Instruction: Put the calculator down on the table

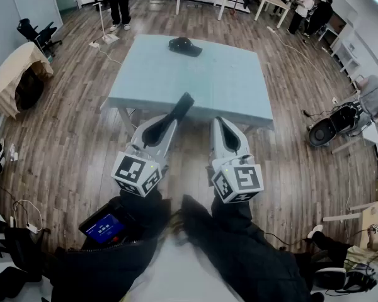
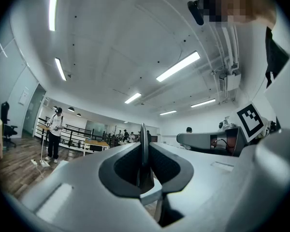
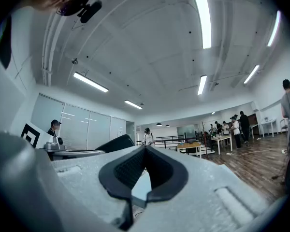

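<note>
A thin dark calculator (image 1: 182,105) sticks out forward from my left gripper (image 1: 171,119), which is shut on it above the near edge of the pale blue table (image 1: 227,74). In the left gripper view the calculator (image 2: 143,134) stands edge-on, pinched between the pads of the left gripper (image 2: 144,152). My right gripper (image 1: 218,122) hovers beside it to the right, just short of the table's edge. Its fingertips meet with nothing between them in the right gripper view (image 3: 145,149). Both grippers point roughly level, slightly upward.
A black cap-like object (image 1: 184,46) lies near the table's far edge. A cloth-covered round table (image 1: 12,74) and a dark chair (image 1: 38,33) stand at the left. A person (image 1: 118,2) stands behind the table, and others are at the back right. Wooden floor surrounds the table.
</note>
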A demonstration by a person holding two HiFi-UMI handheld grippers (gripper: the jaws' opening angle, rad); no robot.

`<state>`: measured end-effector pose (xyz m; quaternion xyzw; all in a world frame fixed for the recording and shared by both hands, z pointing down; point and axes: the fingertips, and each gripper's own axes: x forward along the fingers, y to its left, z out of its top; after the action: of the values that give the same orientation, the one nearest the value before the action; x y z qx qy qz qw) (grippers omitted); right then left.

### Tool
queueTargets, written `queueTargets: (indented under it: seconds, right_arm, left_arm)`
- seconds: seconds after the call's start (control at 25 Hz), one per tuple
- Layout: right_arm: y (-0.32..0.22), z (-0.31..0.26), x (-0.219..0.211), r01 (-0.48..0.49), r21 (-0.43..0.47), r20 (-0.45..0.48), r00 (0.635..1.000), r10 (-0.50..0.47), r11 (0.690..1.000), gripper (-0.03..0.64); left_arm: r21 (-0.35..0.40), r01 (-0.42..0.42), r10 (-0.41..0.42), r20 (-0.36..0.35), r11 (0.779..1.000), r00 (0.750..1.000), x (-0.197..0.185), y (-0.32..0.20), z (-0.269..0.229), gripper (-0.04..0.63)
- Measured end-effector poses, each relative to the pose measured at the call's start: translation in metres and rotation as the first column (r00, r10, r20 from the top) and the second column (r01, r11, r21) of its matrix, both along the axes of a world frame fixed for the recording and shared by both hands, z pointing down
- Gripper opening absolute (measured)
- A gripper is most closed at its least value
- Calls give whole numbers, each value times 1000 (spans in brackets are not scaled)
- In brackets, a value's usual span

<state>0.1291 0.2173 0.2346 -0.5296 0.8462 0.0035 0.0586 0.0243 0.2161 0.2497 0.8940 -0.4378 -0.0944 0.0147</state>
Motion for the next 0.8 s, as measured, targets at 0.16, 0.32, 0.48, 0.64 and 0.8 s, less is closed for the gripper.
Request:
queueTargets:
  seconds: [0.16,0.32,0.48,0.64,0.8]
  right_arm:
    - [-2,4,2,-11,-3,-9,1000,11,1000,-5]
    - [-3,11,3,-24,-22,-17,1000,24,999,-5]
    - [0,20,-1,-31,-43,-18,999,30,999,-3]
    - [1,25,-6,-34,-54,-20,999,33,998,-3]
    - [2,31,-12,-42,-67,-11,999,41,997,-3]
  left_arm:
    - [-3,-3,3,0,1000,1000,0,-2,4,49]
    - [-15,-7,7,-5,1000,1000,0,-3,8,49]
    - [-34,-13,13,-11,999,1000,-3,-1,16,49]
    - [-47,-19,18,-14,999,1000,-9,1,20,49]
    - [-61,-24,23,-17,998,1000,-18,1,26,49]
